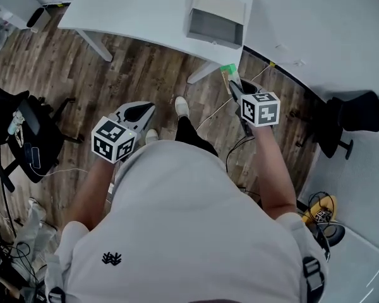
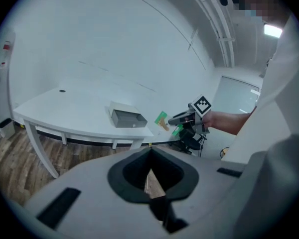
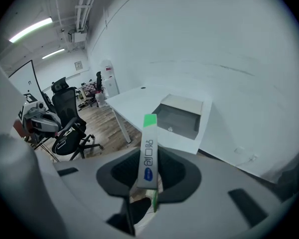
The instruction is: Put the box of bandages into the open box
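The open box (image 1: 215,23), white with a grey inside, stands near the front edge of the white table (image 1: 139,8); it also shows as the open box (image 2: 127,117) and the open box (image 3: 178,114). My right gripper (image 1: 235,86) is shut on the box of bandages (image 1: 228,72), a slim white box with a green end. It holds the box upright in the air over the floor, short of the table edge. In the right gripper view the bandage box (image 3: 148,153) stands between the jaws. My left gripper (image 1: 141,111) hangs shut and empty over the floor.
A black office chair (image 1: 22,137) stands at the left, and another black chair (image 1: 357,115) at the right by a second white desk (image 1: 341,36). Cables (image 1: 221,115) trail over the wooden floor. The table's legs (image 1: 95,43) stand ahead of me.
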A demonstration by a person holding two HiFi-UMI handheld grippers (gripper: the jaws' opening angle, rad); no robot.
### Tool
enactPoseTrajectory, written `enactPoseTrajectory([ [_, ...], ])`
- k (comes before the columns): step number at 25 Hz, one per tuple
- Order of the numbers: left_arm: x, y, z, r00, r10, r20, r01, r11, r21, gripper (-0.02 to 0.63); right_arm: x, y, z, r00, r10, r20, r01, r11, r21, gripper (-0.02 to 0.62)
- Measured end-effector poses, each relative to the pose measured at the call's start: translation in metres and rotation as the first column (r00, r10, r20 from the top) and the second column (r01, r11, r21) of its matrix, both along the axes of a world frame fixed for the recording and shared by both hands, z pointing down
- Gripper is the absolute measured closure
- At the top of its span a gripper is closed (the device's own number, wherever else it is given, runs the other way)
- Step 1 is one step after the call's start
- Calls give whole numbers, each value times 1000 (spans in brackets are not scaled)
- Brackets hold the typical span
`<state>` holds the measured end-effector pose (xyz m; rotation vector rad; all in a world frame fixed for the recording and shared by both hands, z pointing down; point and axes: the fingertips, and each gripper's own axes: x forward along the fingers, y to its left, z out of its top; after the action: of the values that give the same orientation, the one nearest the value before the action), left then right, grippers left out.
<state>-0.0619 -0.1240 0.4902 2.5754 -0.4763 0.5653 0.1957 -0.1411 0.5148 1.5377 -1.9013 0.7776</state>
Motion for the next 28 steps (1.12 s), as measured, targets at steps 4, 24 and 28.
enactPoseTrajectory([
  [4, 12, -30, -4, 995, -98, 0, 98, 995, -8, 600, 15, -54, 5, 998, -58, -1, 58, 998, -2, 505],
  [24, 69, -122, -18, 923, -380, 60, 378, 925, 30, 600, 38, -249, 85, 954, -301, 11, 300, 950, -87, 503],
  [28, 64, -124, -16, 904, -419, 86, 418, 908, 26, 600, 37, -266, 93, 948, -317, -34, 312, 944, -104, 503],
])
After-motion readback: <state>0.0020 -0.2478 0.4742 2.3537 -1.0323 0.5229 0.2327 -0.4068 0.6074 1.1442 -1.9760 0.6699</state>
